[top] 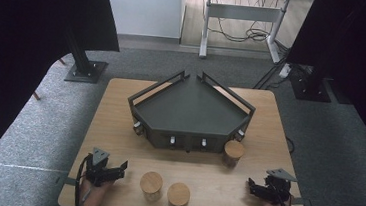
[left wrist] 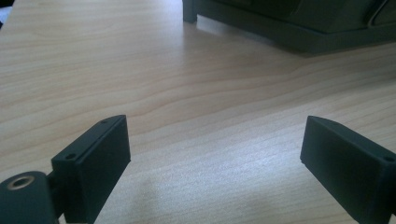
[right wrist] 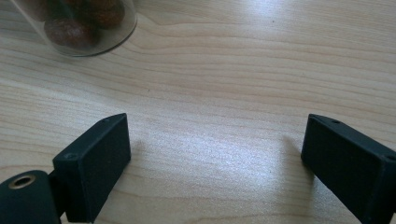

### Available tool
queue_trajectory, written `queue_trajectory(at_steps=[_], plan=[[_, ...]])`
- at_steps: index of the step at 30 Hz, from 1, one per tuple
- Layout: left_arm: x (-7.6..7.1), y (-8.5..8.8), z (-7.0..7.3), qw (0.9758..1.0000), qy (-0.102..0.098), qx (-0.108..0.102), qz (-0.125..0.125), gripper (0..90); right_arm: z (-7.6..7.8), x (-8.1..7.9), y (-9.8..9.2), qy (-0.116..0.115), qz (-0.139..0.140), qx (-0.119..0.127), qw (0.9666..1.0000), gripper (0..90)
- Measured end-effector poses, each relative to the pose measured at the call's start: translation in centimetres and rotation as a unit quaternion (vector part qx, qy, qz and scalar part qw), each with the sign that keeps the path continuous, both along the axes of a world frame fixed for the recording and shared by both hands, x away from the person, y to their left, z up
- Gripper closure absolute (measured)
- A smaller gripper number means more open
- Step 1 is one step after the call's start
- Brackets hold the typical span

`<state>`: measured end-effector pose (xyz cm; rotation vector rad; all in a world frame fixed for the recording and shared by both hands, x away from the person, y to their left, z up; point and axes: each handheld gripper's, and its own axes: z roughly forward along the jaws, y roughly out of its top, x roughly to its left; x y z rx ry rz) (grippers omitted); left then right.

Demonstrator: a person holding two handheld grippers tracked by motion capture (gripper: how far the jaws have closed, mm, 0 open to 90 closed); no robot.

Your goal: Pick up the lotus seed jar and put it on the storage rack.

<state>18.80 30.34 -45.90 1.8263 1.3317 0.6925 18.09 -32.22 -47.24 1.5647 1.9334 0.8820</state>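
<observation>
Pre-grasp step: left tongs (top: 119,170) and right tongs (top: 253,186) both stood wide open, empty, on the near surface (top: 118,127). Three jars waited between them: two near (top: 151,185) (top: 178,195), one (top: 233,153) by the tray (top: 190,108). Next move likely needs closing on a jar.

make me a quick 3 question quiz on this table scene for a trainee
1. How many jars with wooden lids stand on the table?
2. True or false: the dark corner shelf already has a jar on it.
3. Which jar is nearest the shelf? A) the left front jar B) the middle front jar C) the right jar

Key:
1. Three.
2. False; its top is bare.
3. C. It stands just by the shelf's front right corner, while the other two sit nearer the person, between the left gripper and the right gripper. Both grippers have their jaws open over bare wood, with nothing between them.
</observation>
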Motion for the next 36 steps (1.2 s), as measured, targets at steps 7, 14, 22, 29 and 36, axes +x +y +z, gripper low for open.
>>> queue_trajectory(at_steps=[7,14,22,29,36], plan=[[-0.6,0.5,0.3,0.9997,-0.018,-0.013,-0.008,8.2,0.0,0.0,0.0,0.000,0.002,0.000,1.0000,7.3],[-1.0,0.6,0.5,0.9993,-0.029,-0.016,-0.016,8.1,0.0,0.0,0.0,0.000,0.003,0.000,1.0000,7.1],[-1.5,0.8,0.7,0.9984,-0.042,-0.023,-0.031,8.2,0.0,0.0,0.0,0.001,0.003,0.000,1.0000,6.9],[-1.9,0.6,1.0,0.9974,-0.052,-0.024,-0.044,8.3,0.0,0.0,-0.1,0.001,0.004,0.000,1.0000,6.9],[-2.2,0.4,1.1,0.9966,-0.060,-0.025,-0.052,8.4,0.0,0.0,-0.1,0.001,0.005,0.000,1.0000,6.9]])
